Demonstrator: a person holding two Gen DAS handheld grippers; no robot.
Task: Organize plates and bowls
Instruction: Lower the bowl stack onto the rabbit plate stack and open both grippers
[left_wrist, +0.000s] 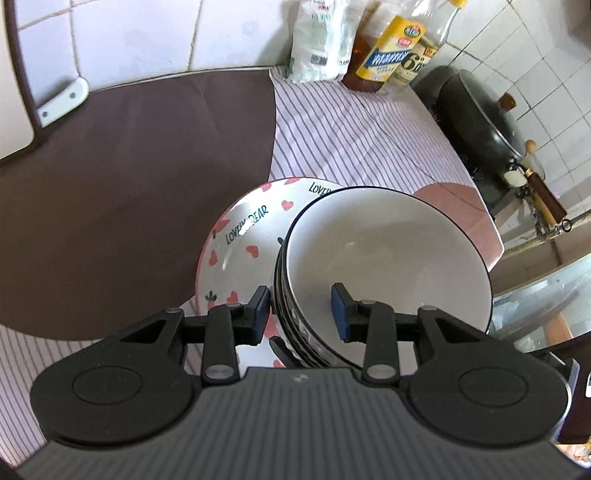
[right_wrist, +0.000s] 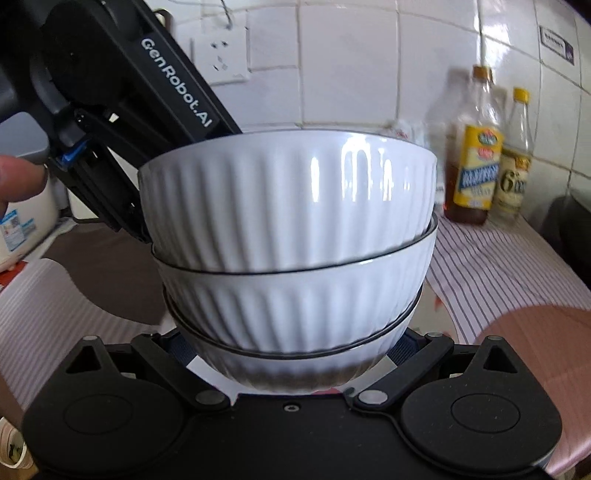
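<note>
I am watching my left gripper (left_wrist: 302, 310) straddling the near rim of the stacked bowls (left_wrist: 384, 273), one blue pad outside the wall and the other inside the top bowl; the jaws are standing apart, and the outer pad is sitting just beside the wall, so I cannot tell whether they are actually pinching it. The stack is sitting on the heart-patterned plate (left_wrist: 240, 243), toward its right side, and the plate is resting on the striped cloth (left_wrist: 351, 133), with the brown mat (left_wrist: 140, 192) lying to the left. From the right wrist view, three ribbed white bowls (right_wrist: 291, 236) are nesting right in front of my right gripper (right_wrist: 295, 354), its jaws spread wide either side of the bottom bowl's base, though contact is hidden there. Far off, bottles (left_wrist: 395, 48) and a white bag (left_wrist: 321, 40) are standing against the tiled wall, and a black wok (left_wrist: 484, 122) is sitting at the far right.
</note>
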